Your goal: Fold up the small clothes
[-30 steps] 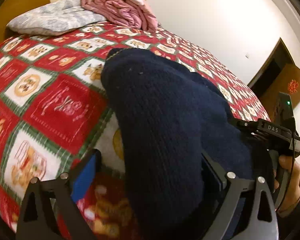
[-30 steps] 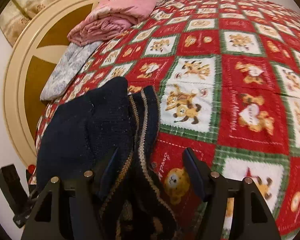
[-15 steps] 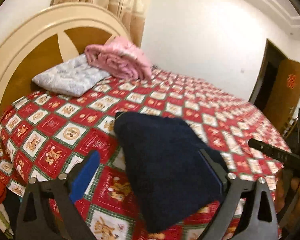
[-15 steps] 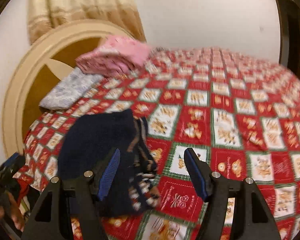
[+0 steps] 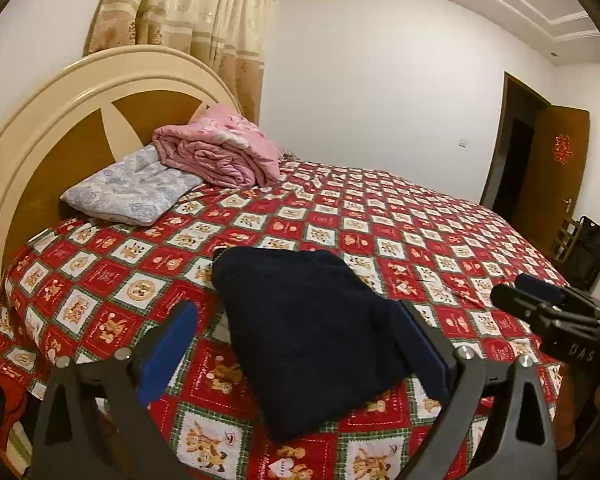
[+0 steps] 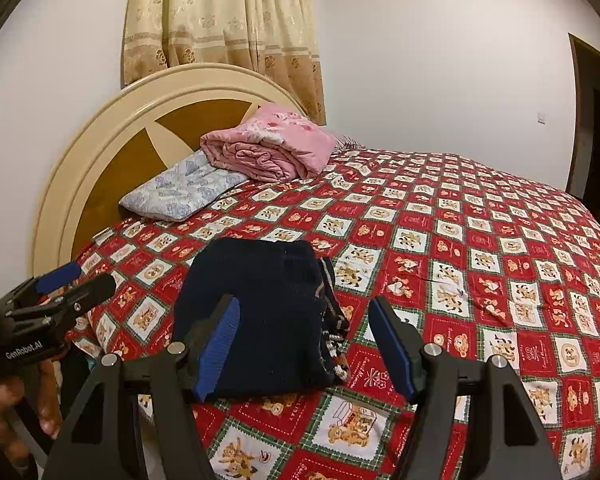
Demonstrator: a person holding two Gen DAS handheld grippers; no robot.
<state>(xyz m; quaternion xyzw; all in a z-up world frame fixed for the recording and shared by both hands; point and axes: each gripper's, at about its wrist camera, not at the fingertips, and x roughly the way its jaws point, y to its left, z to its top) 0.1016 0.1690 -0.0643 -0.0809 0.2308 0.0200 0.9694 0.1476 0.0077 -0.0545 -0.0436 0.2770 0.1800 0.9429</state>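
A folded dark navy knit garment lies near the front edge of the bed, and its patterned hem shows on the right side in the right wrist view. My left gripper hangs open above and in front of the garment, touching nothing. My right gripper is open too, raised clear of the navy garment. Each view catches the other gripper at its edge: the right gripper and the left gripper.
The bed wears a red, white and green bear-patterned cover. A folded pink quilt and a pale blue pillow sit by the round headboard. A curtain hangs behind, and a brown door stands at right.
Both grippers have pulled back and up from the navy garment, which now lies folded on the bed with nothing holding it. The whole bed has come into view.
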